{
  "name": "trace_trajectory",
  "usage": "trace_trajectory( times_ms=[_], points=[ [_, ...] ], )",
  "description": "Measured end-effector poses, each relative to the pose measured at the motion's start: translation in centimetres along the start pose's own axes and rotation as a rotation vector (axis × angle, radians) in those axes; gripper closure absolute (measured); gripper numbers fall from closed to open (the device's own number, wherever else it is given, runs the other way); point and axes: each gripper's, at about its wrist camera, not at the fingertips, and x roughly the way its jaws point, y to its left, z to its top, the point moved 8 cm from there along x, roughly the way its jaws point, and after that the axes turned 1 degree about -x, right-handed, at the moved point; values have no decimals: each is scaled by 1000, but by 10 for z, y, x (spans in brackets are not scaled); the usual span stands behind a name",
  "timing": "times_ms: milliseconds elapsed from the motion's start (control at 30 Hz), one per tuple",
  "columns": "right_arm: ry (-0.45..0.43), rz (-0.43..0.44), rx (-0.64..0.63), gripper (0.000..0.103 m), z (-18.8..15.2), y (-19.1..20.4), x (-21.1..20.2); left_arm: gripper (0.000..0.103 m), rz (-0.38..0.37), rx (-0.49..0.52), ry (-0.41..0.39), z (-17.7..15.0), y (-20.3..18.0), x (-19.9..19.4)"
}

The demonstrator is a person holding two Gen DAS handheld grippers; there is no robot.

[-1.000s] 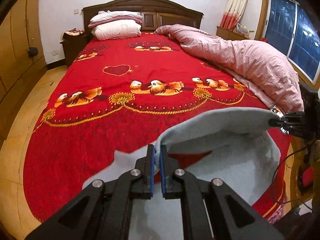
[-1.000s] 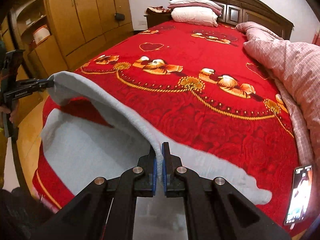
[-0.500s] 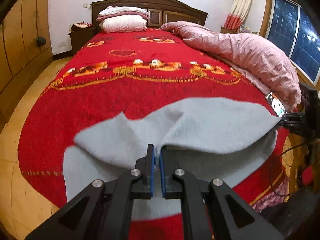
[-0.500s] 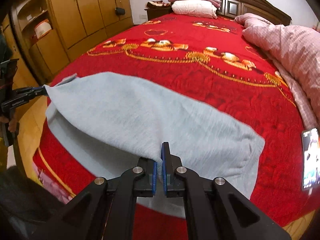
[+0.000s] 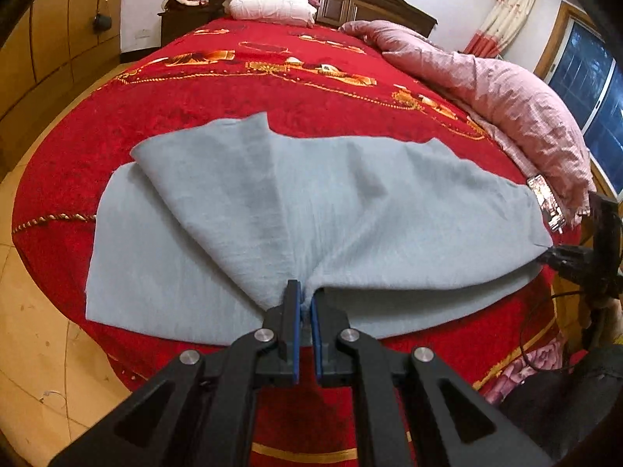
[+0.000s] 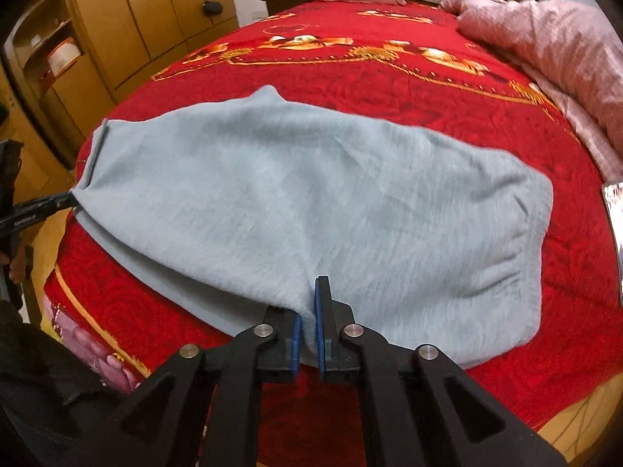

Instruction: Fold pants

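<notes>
Both nearly shut, left gripper (image 5: 305, 303) and right gripper (image 6: 307, 303) pinch fuzzy grey pants (image 5: 311, 202) folded on the red bedspread (image 5: 272, 93); only the right view shows the gathered waistband (image 6: 518, 249).

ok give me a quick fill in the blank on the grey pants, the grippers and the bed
1. Both black two-finger grippers, left and right, are shut on the light ____ fleece pants.
2. The pants lie on a ____ patterned bedspread.
3. The bunched pink quilt lies on the bed's ____ side in both views.
4. A lit ____ lies near the quilt's edge.

Missing words: grey; red; right; phone
</notes>
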Motion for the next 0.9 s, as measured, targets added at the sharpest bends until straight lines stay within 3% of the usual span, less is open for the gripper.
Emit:
trace_trajectory(
  times_ms=[167, 300, 433, 533, 700, 900],
  points=[
    [15, -17, 68, 89, -12, -5, 5, 96, -18, -75, 0, -5, 4, -1],
    [15, -38, 84, 80, -21, -4, -3, 86, -26, -106, 12, -9, 4, -10],
    [9, -54, 104, 74, -31, -6, -19, 66, -32, -110, 2, -12, 0, -24],
    [-3, -80, 144, 72, -35, -16, -32, 60, -11, -127, -15, -8, 2, -31],
    [-63, -106, 290, 69, -39, -51, -57, 60, -19, -211, -32, 3, 14, -26],
    [-100, -67, 500, 66, -40, -96, -63, 60, -3, -281, -4, 2, 27, -7]
  ],
)
